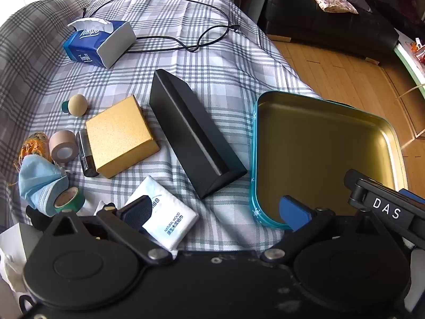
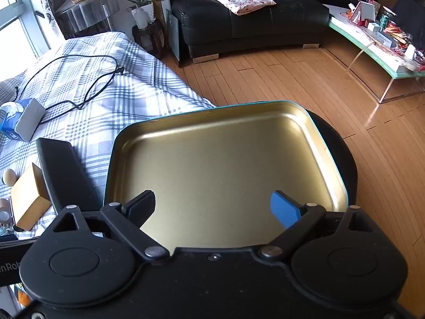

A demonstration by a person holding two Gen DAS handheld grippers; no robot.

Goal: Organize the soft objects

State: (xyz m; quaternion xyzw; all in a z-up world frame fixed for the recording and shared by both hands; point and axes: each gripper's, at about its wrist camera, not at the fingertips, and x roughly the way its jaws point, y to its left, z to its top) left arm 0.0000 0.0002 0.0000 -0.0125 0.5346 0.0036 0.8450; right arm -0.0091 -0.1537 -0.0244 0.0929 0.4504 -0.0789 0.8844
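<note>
A gold-lined teal tin tray [image 1: 318, 143] [image 2: 212, 159] lies bare at the right edge of a plaid-covered bed. My left gripper [image 1: 215, 212] hovers open over the sheet, its left finger above a white tissue pack [image 1: 170, 218]. A crumpled blue face mask [image 1: 39, 183] lies at the far left. A blue tissue box [image 1: 98, 42] sits farther back. My right gripper [image 2: 213, 207] hangs open over the tray with nothing between its fingers; its body [image 1: 385, 204] shows at the right of the left wrist view.
On the sheet lie a long black box [image 1: 191, 133], a gold box [image 1: 122, 135], a black cylinder [image 1: 86, 154], tape rolls [image 1: 62, 146] [image 1: 70, 199], a wooden ball [image 1: 77, 103] and a black cable [image 1: 186, 45]. Wooden floor [image 2: 292, 79], a black sofa [image 2: 252, 24] and a cluttered table [image 2: 379, 42] lie to the right.
</note>
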